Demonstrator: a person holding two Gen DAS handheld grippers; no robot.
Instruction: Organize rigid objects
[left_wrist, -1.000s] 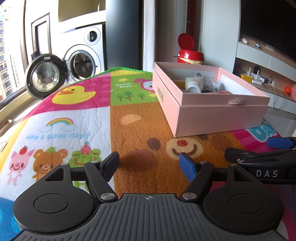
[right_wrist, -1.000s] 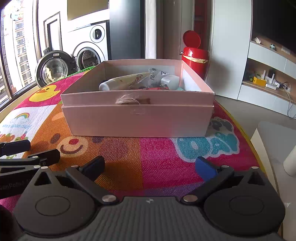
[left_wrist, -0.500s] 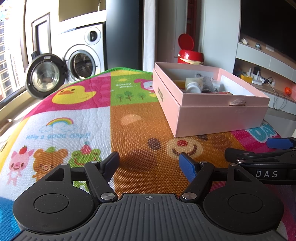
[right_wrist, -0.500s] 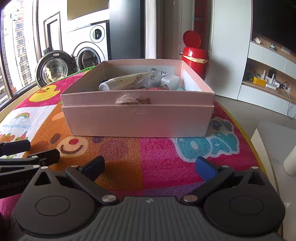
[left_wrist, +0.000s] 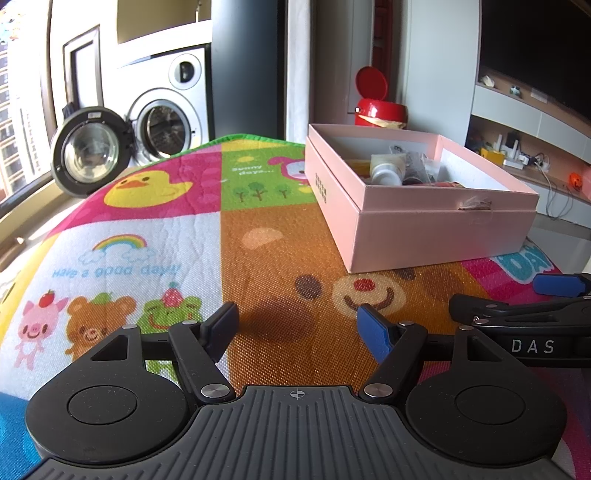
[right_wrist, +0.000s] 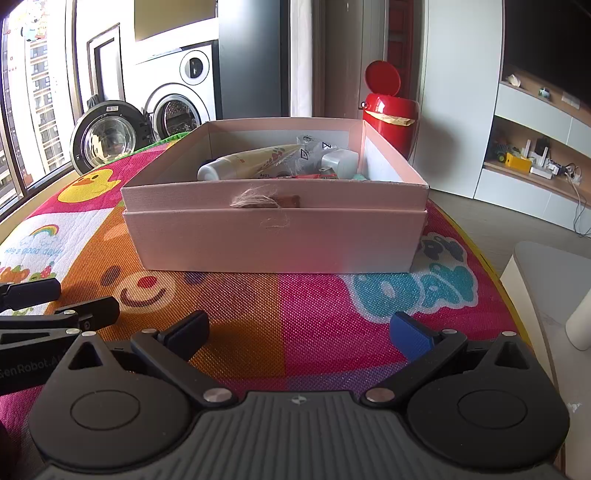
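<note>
Looks basically wrapped up. Left gripper (left_wrist: 297, 319) sits wide open and empty, bare mat (left_wrist: 155, 240) ahead, pink box (left_wrist: 417, 218) off to its front-right. Right gripper (right_wrist: 299, 330) gapes empty too, box straight ahead, tube (right_wrist: 247, 162) and bits inside.

change: none discernible | left gripper (left_wrist: 297, 325) seemingly unmoved, jaws kept apart | right gripper (right_wrist: 299, 330) likewise

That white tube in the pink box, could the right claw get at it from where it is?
Probably yes. The right claw is open and faces the pink box, which has no lid, but its front wall stands between, so it must go over it to the white tube.
</note>
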